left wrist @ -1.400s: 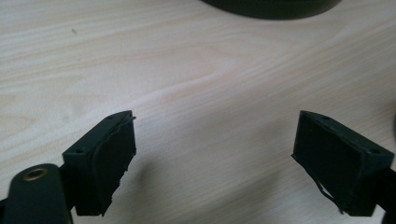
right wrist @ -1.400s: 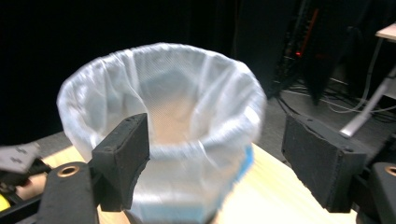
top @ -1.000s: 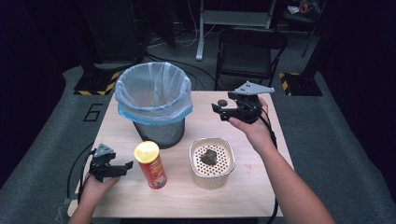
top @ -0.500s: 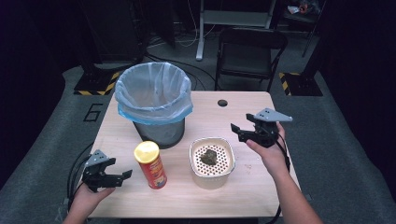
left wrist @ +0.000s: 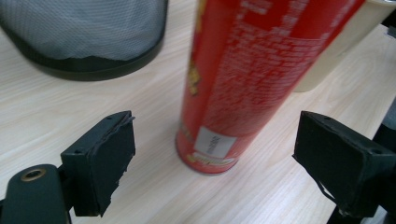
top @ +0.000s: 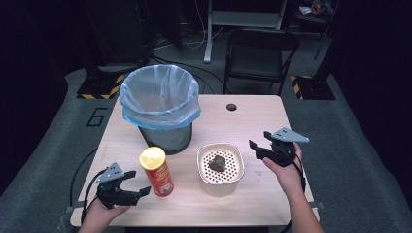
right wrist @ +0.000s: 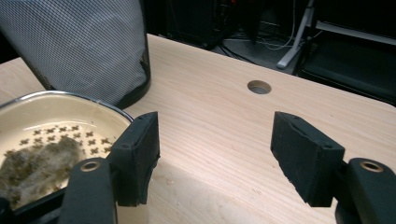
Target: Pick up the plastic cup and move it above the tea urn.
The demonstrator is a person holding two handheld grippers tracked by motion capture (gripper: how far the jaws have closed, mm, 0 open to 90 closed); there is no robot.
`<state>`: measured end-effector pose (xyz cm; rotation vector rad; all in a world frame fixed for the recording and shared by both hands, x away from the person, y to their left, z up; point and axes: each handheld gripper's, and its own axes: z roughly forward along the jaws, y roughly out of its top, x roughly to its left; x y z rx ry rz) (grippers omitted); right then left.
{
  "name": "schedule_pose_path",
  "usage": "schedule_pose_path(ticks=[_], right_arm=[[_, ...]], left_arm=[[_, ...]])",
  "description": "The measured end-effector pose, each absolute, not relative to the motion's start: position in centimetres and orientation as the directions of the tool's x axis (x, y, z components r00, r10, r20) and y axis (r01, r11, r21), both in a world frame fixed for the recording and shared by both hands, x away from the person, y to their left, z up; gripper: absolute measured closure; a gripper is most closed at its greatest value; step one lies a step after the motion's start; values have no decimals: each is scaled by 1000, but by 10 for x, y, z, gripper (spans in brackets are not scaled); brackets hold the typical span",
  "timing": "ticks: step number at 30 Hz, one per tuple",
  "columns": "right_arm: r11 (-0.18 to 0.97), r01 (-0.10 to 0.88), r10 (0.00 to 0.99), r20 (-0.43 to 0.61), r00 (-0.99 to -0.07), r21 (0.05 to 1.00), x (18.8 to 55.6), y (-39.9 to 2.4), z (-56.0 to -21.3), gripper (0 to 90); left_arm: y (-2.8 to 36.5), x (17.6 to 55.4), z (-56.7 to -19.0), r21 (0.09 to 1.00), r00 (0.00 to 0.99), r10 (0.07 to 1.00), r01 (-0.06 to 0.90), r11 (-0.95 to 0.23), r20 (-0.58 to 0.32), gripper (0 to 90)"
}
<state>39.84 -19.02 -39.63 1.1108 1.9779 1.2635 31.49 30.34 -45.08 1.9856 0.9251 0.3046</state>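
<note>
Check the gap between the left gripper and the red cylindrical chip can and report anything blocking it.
Nothing visible blocks it. The left gripper has its jaws open and faces the red cylindrical chip can, with bare light wooden table between them. The black mesh bin stands off to one side.

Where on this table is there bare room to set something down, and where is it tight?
The widest free patch is the far right of the table, around the cable hole, between the bin and the right edge. It is crowded along the near middle, where the red can and the cream strainer bowl stand between the left gripper and right gripper.
</note>
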Motion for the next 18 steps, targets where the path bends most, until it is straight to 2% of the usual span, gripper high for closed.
schedule_pose_path(ticks=[18], right_arm=[[178,399,888,29,-460,899,387,-217,-426,320]], left_arm=[[274,333,-462,828,710,690,467,-309,-143,133]])
